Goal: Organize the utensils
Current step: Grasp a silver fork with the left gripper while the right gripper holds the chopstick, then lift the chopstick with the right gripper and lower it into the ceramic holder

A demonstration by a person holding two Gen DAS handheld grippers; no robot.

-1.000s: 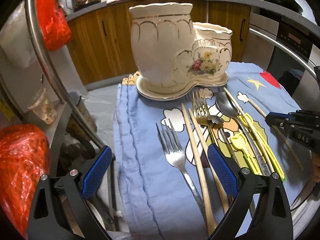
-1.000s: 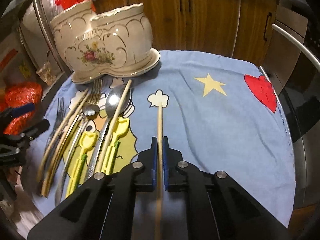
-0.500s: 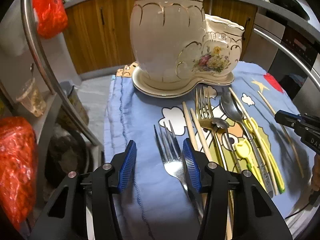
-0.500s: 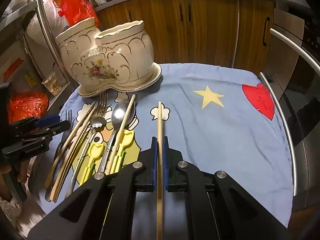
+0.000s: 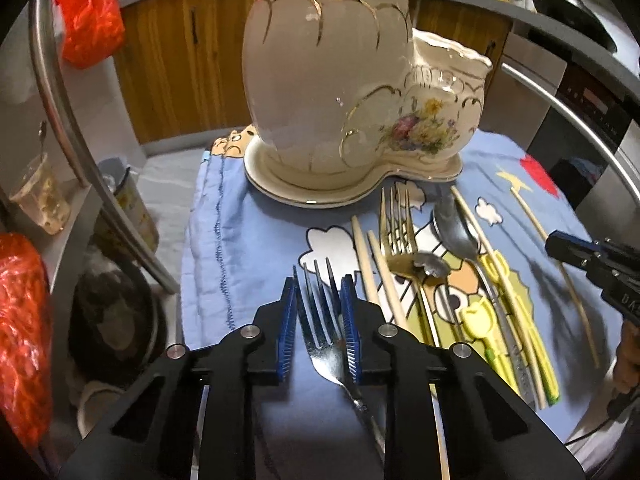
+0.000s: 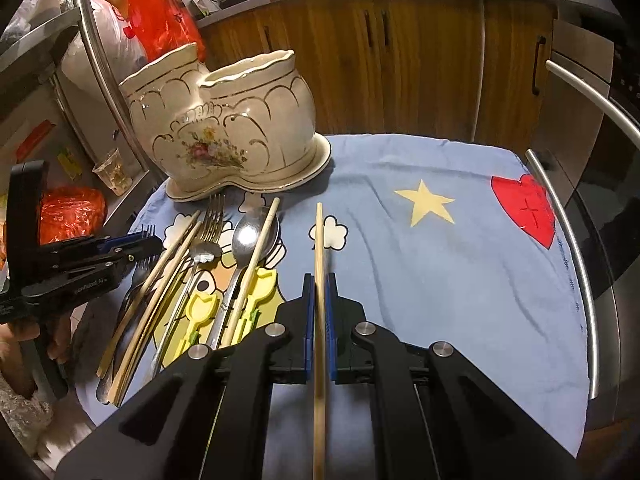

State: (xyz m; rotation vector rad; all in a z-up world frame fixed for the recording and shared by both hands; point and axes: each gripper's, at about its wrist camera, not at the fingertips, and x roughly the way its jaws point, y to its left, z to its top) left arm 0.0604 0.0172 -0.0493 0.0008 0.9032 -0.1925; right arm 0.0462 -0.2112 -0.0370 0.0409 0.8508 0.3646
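A cream ceramic two-pot utensil holder (image 5: 344, 92) stands on its saucer at the back of the blue cloth; it also shows in the right wrist view (image 6: 224, 132). My left gripper (image 5: 319, 300) is shut on a silver fork (image 5: 320, 320), pads against both sides of its head. My right gripper (image 6: 319, 304) is shut on a wooden chopstick (image 6: 319, 248) and holds it above the cloth, pointing away. Loose on the cloth lie a gold fork (image 5: 396, 232), a large spoon (image 5: 456, 228), several chopsticks (image 5: 380, 268) and yellow training chopsticks (image 5: 500, 300).
A blue cartoon-print cloth (image 6: 440, 260) covers the table. A curved metal rail (image 5: 80, 152) and red bags (image 5: 20, 320) are at the left. Wooden cabinets (image 6: 400, 60) stand behind. A metal rail (image 6: 572, 260) runs along the right edge.
My left gripper moved forward and down and closed around the silver fork's head. My right gripper kept its hold on the chopstick and lifted it slightly.
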